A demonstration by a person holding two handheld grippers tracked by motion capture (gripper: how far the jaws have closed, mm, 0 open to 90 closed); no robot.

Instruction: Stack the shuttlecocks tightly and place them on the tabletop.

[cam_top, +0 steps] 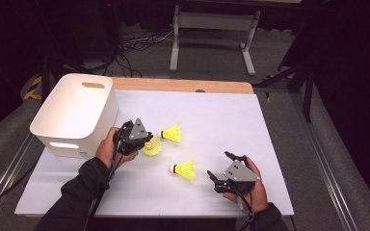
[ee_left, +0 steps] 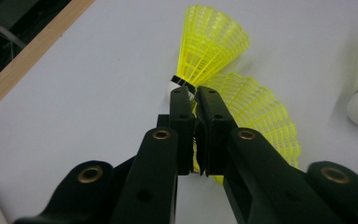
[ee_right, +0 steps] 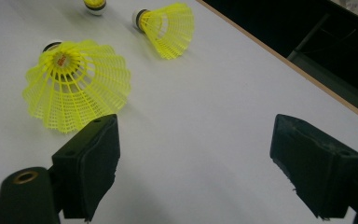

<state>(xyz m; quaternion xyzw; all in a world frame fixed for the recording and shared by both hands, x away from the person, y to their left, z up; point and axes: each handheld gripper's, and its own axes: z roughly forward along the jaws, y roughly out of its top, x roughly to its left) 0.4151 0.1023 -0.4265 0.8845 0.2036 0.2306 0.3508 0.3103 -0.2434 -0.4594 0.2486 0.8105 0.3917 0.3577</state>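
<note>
We take the white bin (cam_top: 74, 115) as our landmark, at the far left of the counter (cam_top: 221, 115).

Nearest to us, and farthest from the bin, our right gripper (cam_top: 224, 169) rests low on the counter with its jaws spread wide and nothing between them. In the right gripper view its pads frame bare counter, and the closest shuttlecock (ee_right: 77, 84) lies ahead and to the left of them, skirt mouth turned toward the camera, cork pointing away.

That same shuttlecock (cam_top: 185, 170) lies between our two hands in the high view, well clear of the bin, with its long axis running across the counter and its white cork toward the bin side.

Closer to the bin, our left gripper (cam_top: 147, 140) has its jaws closed right down on the thin skirt edge of a second shuttlecock (ee_left: 261, 116), which hangs just beside the bin's near right corner.

A third shuttlecock (cam_top: 171, 134) lies just past the held one, touching or nearly touching it, cork toward the bin.

We judge the coming move to be a carry into the bin: it lies to the left of the left jaws and rises above them, so the held shuttlecock must be lifted over the rim. The left hand is plainly the nearer one.
</note>
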